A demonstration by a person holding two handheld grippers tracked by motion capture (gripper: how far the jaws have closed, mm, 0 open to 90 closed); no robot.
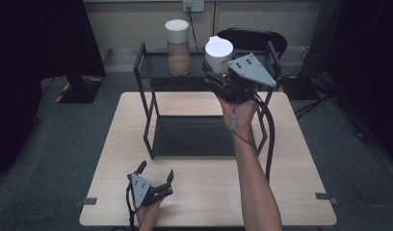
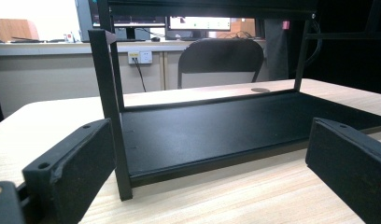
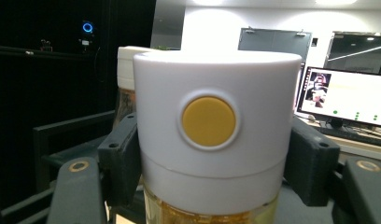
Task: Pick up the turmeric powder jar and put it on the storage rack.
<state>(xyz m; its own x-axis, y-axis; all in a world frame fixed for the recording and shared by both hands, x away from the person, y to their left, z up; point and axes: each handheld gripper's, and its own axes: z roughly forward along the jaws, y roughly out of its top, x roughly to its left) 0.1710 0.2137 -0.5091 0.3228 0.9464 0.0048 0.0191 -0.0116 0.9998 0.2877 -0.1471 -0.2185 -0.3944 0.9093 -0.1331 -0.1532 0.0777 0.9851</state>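
1. Right gripper view: white-lidded jar (image 3: 212, 135) close up, round yellow button on the lid's front, clear body below with golden contents.
2. Clamped at the lid between the jaws of the right gripper (image 3: 212, 163), one pad on each side (closed tight on it).
3. High view: same jar (image 1: 218, 53) held aloft at the right end of the black rack's (image 1: 145, 103) top shelf, near a second jar (image 1: 178, 47) standing there.
4. Right forearm stretched forward from the bottom edge, right gripper (image 1: 222, 72) raised at shelf height, grey plate uppermost.
5. Left gripper (image 1: 156, 174) low near the surface's (image 1: 291, 192) front edge, jaws spread wide and empty, aimed at the rack's lower shelf.
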